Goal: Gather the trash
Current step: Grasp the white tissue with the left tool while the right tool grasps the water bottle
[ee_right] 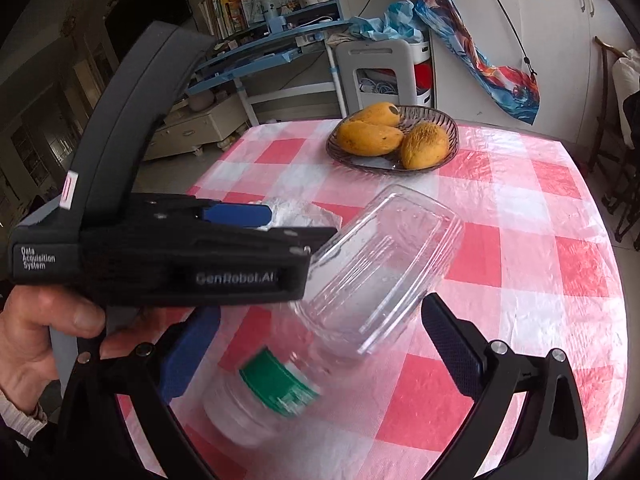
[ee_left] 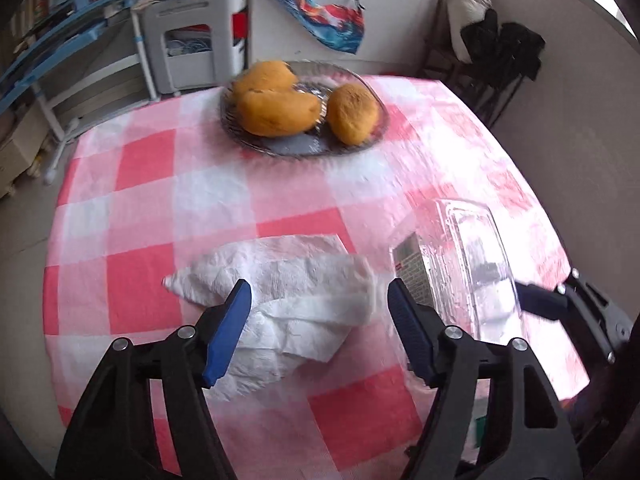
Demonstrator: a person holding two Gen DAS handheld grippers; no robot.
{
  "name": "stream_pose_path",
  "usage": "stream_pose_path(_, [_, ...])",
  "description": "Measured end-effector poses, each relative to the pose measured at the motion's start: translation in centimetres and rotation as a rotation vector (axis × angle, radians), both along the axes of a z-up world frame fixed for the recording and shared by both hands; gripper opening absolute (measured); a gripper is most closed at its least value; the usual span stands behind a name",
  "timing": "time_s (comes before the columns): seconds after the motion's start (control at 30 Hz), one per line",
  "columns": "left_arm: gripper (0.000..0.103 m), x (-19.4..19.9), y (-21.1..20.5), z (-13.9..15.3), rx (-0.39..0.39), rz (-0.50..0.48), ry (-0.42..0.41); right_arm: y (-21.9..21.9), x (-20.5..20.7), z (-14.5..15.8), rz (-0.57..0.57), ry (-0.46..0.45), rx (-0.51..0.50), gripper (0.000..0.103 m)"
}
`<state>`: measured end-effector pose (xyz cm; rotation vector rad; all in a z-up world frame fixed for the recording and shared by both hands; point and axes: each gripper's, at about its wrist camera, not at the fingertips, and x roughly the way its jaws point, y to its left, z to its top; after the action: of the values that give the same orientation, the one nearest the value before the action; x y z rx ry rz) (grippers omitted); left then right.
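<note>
The left gripper (ee_left: 320, 292) hangs over a crumpled white tissue (ee_left: 280, 300) on the pink-and-white checked cloth (ee_left: 160, 200), its blue-padded fingers (ee_left: 230, 332) spread wide to either side of the tissue and not closed on it; whether the tips touch the paper cannot be told. Just right of the tissue lies a clear plastic box (ee_left: 472, 264), smeared by motion blur, with a printed label at its near-left corner whose text is too small to read. In the right wrist view the same box (ee_right: 376, 264) sits tilted, and below it a clear bottle (ee_right: 272, 392) with a green label lies on its side, blurred (its cap end runs behind the left gripper body, so where it ends is unclear). The right gripper (ee_right: 320, 348) is also spread wide, one finger on each side of the bottle and box, gripping neither. The left gripper (ee_right: 160, 248) crosses this view side-on, held by a hand (ee_right: 44, 340) cut off at the frame edge, and it hides most of the tissue (ee_right: 292, 210), of which only a white corner shows. At the far side of the table a dark bowl (ee_right: 436, 120) holds three mangoes (ee_right: 370, 140), well apart from the trash.
</note>
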<state>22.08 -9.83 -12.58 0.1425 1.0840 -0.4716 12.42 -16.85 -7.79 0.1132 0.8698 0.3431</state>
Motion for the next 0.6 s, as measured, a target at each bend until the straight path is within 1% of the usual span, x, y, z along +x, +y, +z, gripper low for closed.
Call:
stream_pose_path(0.03, [0.067,-0.7,-0.5,-0.1,0.025,-0.029,-0.016,-0.3,-0.2,0.0,0.0,0.002,0.007,0.097])
stream_pose_path(0.07, [0.067,-1.0,-0.7,0.0,0.039,-0.032,-0.032,-0.5,-0.4,0.0,0.005,0.01,0.013,0.097])
stream_pose_path(0.13, [0.067,-1.4,-0.8,0.2,0.085,0.001,-0.067,-0.6,-0.5,-0.1,-0.002,0.009,-0.009,0.097])
stream_pose_path(0.17, [0.067,-1.4,-0.6,0.3,0.092,0.018,-0.082,-0.6,-0.5,-0.1,-0.008,0.009,-0.019,0.097])
stream_pose_path(0.27, [0.067,-1.2,0.2,0.5,0.098,0.052,-0.09,-0.6,-0.4,-0.2,-0.004,0.003,-0.041,0.097])
stream_pose_path(0.3, [0.067,-1.1,0.3,0.4,0.1,0.052,-0.087,-0.3,-0.3,-0.2,0.001,0.001,-0.063,0.097])
stream_pose_path(0.4, [0.067,-1.0,0.1,-0.4,0.123,0.02,-0.075,0.1,0.1,-0.9,0.01,0.012,-0.124,0.097])
stream_pose_path(0.43, [0.065,-1.3,0.0,-0.6,0.128,0.009,-0.073,0.3,0.1,-1.1,0.016,0.016,-0.139,0.096])
stream_pose_path(0.47, [0.062,-1.4,-0.2,-0.9,0.131,-0.003,-0.071,0.4,0.1,-1.3,0.02,0.018,-0.153,0.096])
stream_pose_path(0.5, [0.058,-1.4,-0.3,-1.0,0.129,-0.007,-0.078,0.5,0.1,-1.5,0.028,0.019,-0.159,0.093])
stream_pose_path(0.53, [0.047,-1.5,-0.3,-0.9,0.122,-0.008,-0.083,0.5,0.1,-1.6,0.035,0.022,-0.158,0.082])
stream_pose_path(0.57, [0.039,-1.6,-0.3,-0.8,0.117,-0.004,-0.084,0.4,0.1,-1.7,0.037,0.026,-0.158,0.077])
stream_pose_path(0.6, [0.025,-1.7,-0.2,-0.7,0.11,0.002,-0.079,0.2,0.1,-1.8,0.042,0.033,-0.144,0.063])
